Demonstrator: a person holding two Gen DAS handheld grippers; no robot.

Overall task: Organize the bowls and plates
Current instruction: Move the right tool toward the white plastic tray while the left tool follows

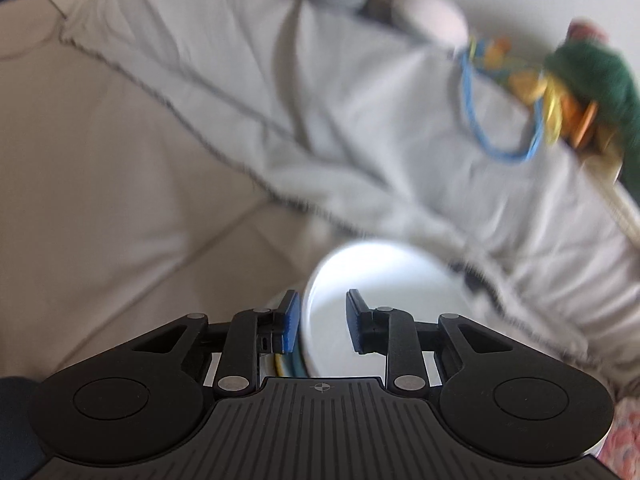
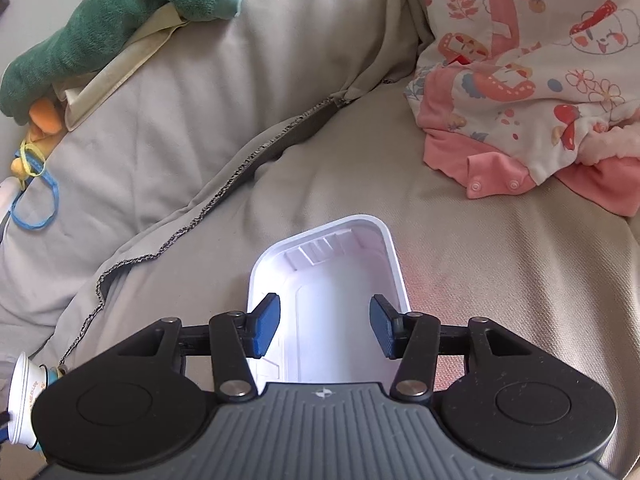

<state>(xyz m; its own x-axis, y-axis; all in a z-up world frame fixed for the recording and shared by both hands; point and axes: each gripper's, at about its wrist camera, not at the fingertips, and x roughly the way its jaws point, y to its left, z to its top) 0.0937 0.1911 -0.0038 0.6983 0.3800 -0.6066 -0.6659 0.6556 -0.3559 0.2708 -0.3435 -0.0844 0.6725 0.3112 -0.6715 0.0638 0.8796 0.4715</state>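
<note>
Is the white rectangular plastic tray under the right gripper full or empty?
Empty. The white rectangular plastic tray lies open side up on the beige cushion, and its bare white floor and ribbed far wall show, with nothing inside.

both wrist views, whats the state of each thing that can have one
round white plate: tilted, rim between the fingers, blurred, contact unclear
left hand-held gripper: partly open around the plate rim
white rectangular plastic tray: upright, empty, lying on the beige cushion
right hand-held gripper: open, pads inside the tray, apart from its walls
pink printed garment: crumpled
</note>
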